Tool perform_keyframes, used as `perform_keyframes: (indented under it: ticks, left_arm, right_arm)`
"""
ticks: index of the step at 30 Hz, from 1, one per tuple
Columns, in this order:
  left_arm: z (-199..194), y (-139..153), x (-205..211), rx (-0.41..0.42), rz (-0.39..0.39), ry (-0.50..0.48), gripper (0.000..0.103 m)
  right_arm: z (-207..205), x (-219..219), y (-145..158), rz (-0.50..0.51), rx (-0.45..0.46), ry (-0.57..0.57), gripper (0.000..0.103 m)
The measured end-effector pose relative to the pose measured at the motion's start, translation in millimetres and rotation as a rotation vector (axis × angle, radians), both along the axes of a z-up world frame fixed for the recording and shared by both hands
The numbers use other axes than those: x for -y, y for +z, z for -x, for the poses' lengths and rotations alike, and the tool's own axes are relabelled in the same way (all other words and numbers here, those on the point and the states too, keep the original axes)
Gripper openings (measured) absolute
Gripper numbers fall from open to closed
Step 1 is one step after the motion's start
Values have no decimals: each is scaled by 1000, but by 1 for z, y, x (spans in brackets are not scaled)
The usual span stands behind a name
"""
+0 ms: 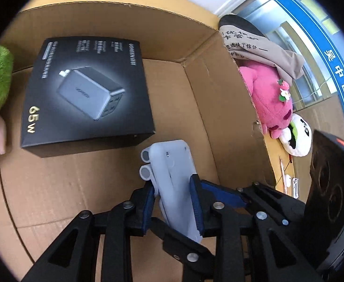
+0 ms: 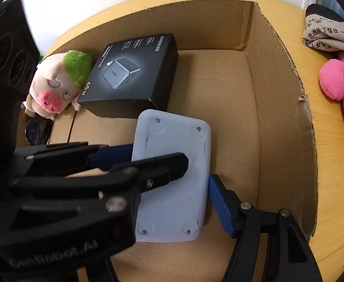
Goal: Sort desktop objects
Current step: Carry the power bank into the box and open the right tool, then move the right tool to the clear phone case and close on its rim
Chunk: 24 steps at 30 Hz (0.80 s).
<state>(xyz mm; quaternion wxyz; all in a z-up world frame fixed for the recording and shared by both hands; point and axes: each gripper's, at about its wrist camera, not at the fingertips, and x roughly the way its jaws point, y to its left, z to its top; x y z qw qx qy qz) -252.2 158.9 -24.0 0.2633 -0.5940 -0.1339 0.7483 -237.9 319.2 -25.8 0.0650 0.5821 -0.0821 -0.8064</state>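
I am holding the grey plastic case [image 1: 172,183] clamped edgewise in the left tool [image 1: 173,202] over the cardboard box [image 2: 277,94], the right tool [image 2: 172,176] spread open around it, and I am judging that it risks slipping out and landing on the black charger box [image 2: 134,75] near the box's far-left corner.

Ahead and to the left of the left gripper, the black charger box [image 1: 85,94] carries "65W" in gold along one edge, and "UGREEN" near its top edge reads in the right wrist view. The black gripper body [image 2: 54,253] low in that view bears raised letters "GenRobot.AI". To the right, the beige cloth [image 1: 254,44] and blue sign [image 1: 331,54] show Chinese characters, including "信任" on the cloth.
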Motion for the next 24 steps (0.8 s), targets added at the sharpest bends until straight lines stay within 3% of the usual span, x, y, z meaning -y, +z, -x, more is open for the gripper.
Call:
perform_keyframes:
  ticks: [3,5,7,8,10,13,18,21,24]
  left_arm:
    - [-12,18,14,-49,58,25,29]
    - [-27,42,27,-144,119,37,33]
    - [-49,70,42,-258,194,62,53]
    - [-65,84,51,-315,218,72,58]
    - [-97,108,69,-423,247,91,75]
    - [-145,133,94,-538,309,148,80]
    - [-213,136,133,-582,315,224,80]
    - [-242,118,155,-548,293,266,80]
    - [-262,99,174,-506,289,263,80]
  right_arm:
    - [-11,3,10,-18,-47,1,72]
    - [-23,7,23,-17,-102,20,86]
    - [-37,14,37,-29,-151,56,98]
    - [-45,18,43,-64,-177,62,103]
    - [-64,24,57,-107,-229,63,103]
    - [-101,24,75,-40,-298,40,103]
    - [-167,37,86,37,-425,-1,103]
    - [-194,48,81,32,-487,42,103]
    - [-207,58,69,39,-476,58,103]
